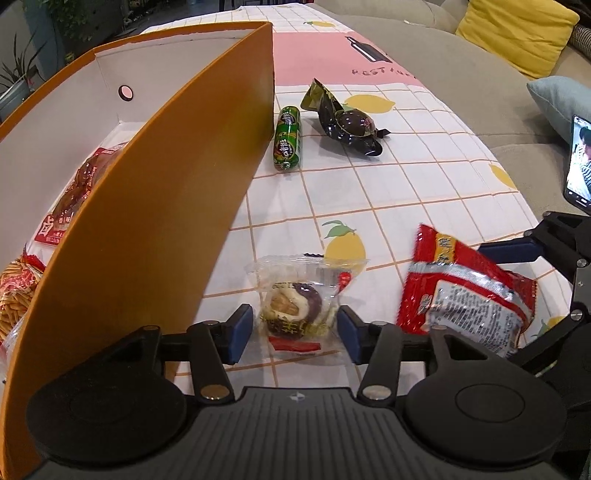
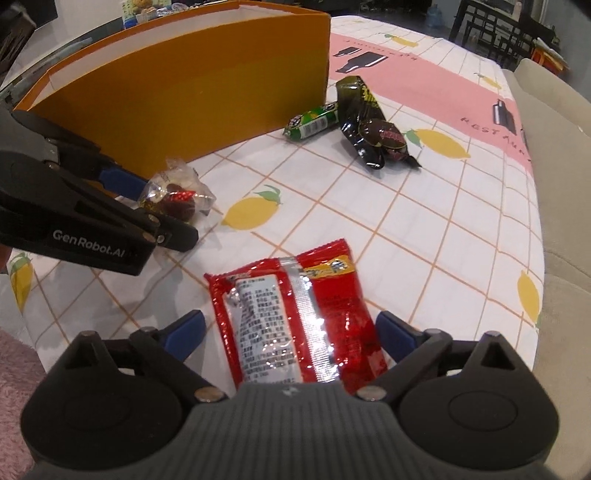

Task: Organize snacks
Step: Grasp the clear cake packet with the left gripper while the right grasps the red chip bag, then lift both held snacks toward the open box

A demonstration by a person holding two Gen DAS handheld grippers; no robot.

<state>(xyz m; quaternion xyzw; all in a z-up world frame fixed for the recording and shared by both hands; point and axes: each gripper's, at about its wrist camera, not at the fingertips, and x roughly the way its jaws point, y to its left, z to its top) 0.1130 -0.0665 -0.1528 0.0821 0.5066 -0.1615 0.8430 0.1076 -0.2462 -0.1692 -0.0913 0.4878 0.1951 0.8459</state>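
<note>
An orange box [image 1: 147,206] stands on the left of the table, with red snack packets [image 1: 79,188] inside; it also shows in the right wrist view [image 2: 184,92]. My left gripper [image 1: 293,330] is open, its blue pads either side of a clear-wrapped date snack [image 1: 295,302], which also shows in the right wrist view [image 2: 173,192]. My right gripper [image 2: 291,332] is open around a red packet [image 2: 291,314], seen too in the left wrist view [image 1: 465,291]. A green sausage [image 1: 288,138] and a dark wrapped snack [image 1: 347,122] lie beyond.
The table wears a lemon-print cloth [image 1: 406,192]. A grey sofa with a yellow cushion [image 1: 517,33] runs along the right. A phone [image 1: 580,162] stands at the right edge. The table edge [image 2: 539,258] is close to the right gripper.
</note>
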